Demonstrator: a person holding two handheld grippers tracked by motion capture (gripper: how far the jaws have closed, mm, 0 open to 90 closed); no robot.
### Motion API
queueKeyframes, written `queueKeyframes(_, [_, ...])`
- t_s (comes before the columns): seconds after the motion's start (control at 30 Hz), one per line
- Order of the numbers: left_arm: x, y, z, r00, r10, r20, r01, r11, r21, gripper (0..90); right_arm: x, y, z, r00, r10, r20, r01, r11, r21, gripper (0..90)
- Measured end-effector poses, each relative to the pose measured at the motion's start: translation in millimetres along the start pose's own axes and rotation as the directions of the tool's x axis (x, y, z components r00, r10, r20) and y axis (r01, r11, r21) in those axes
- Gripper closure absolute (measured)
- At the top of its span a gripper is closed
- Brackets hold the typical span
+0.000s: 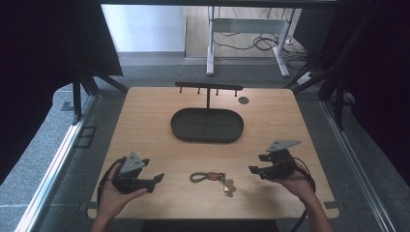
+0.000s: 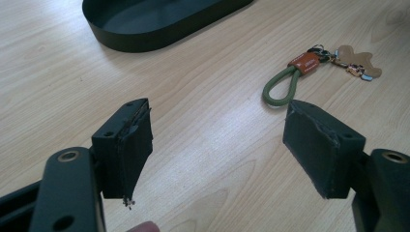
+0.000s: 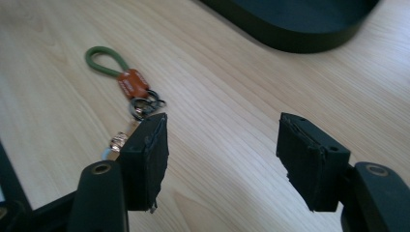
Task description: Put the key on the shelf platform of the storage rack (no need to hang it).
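We are looking at a keychain [image 1: 213, 179] lying on the bench [image 1: 145, 121] between our 2 grippers, its long axis running left to right, green loop toward the left gripper [image 1: 157, 179], keys and charm toward the right gripper [image 1: 252, 169]. Both are sitting about equally near. Both pairs of jaws are standing released, gripping nothing. The black tray [image 1: 207, 124] is lying farther off. The orange tag [image 3: 133, 83] is carrying writing too small to read.
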State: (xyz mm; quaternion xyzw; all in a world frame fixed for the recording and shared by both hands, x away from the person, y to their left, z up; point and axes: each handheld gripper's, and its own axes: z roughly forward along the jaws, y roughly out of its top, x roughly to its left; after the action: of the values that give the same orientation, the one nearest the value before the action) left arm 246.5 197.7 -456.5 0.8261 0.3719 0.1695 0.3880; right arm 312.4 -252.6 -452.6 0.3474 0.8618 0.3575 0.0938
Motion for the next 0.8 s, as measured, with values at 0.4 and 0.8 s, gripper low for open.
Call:
queueKeyframes(0.4, [-0.6, -1.6, 3.1, 1.0000, 0.001, 0.010, -0.001, 0.9999, 0.011, 26.2, 20.4, 35.2, 32.4, 0.9953, -0.080, -0.054, 0.085, 0.992, 0.096, 39.2])
queueKeyframes(0.8, [2.0, -2.7, 0.3, 0.9999, -0.011, 0.010, 0.011, 0.9999, -0.002, 26.3, 41.7, 54.1, 64.0, 0.9836, -0.139, -0.114, 0.161, 0.964, 0.212, 41.3])
